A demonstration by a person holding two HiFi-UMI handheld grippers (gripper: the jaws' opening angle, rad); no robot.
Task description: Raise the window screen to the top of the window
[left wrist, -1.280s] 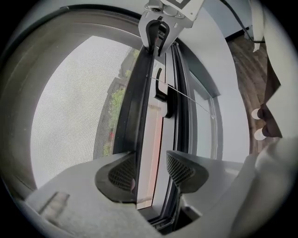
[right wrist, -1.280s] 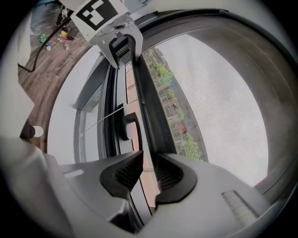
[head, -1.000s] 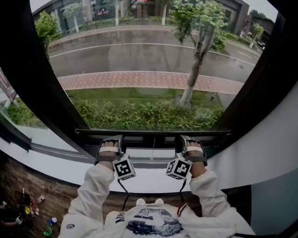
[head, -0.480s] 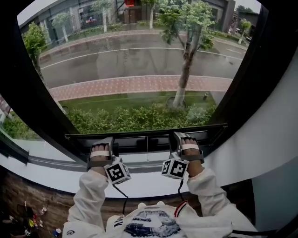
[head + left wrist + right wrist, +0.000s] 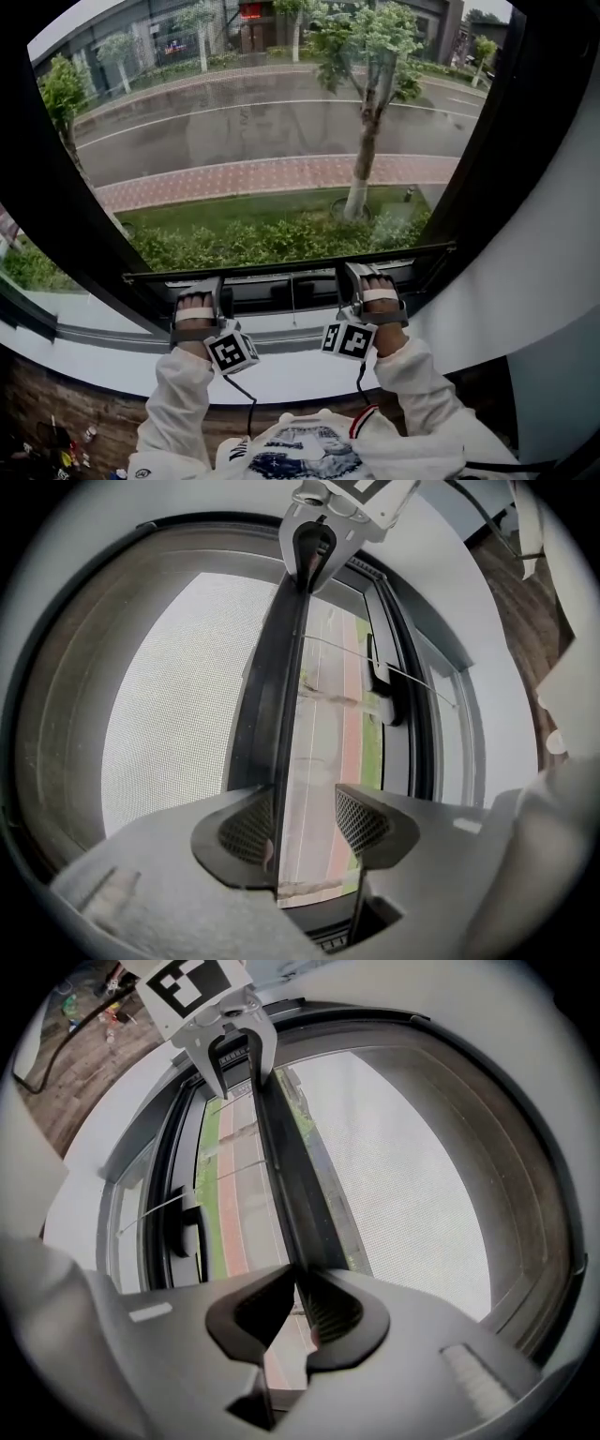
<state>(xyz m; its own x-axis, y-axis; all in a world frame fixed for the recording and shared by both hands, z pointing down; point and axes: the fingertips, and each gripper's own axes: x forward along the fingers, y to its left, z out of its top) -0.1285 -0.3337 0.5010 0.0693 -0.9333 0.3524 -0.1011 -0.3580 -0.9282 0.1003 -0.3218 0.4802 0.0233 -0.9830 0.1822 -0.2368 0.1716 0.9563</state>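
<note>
Mesh screen (image 5: pixel 281 141) looks light + floppy, so lift via stiff bottom bar (image 5: pixel 281 265): right gripper (image 5: pixel 298 1283), jaws just closing, pinches it; left gripper (image 5: pixel 305 803) jaws apart, 1 pad beside it.

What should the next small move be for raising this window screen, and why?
I would lift both grippers straight up together, evenly. The screen's bottom bar sits low, just above the sill, so nearly all its travel remains. The right gripper, whose fingers have just been closing, pinches the bar; the left gripper has it between fingers that stand apart.
</note>
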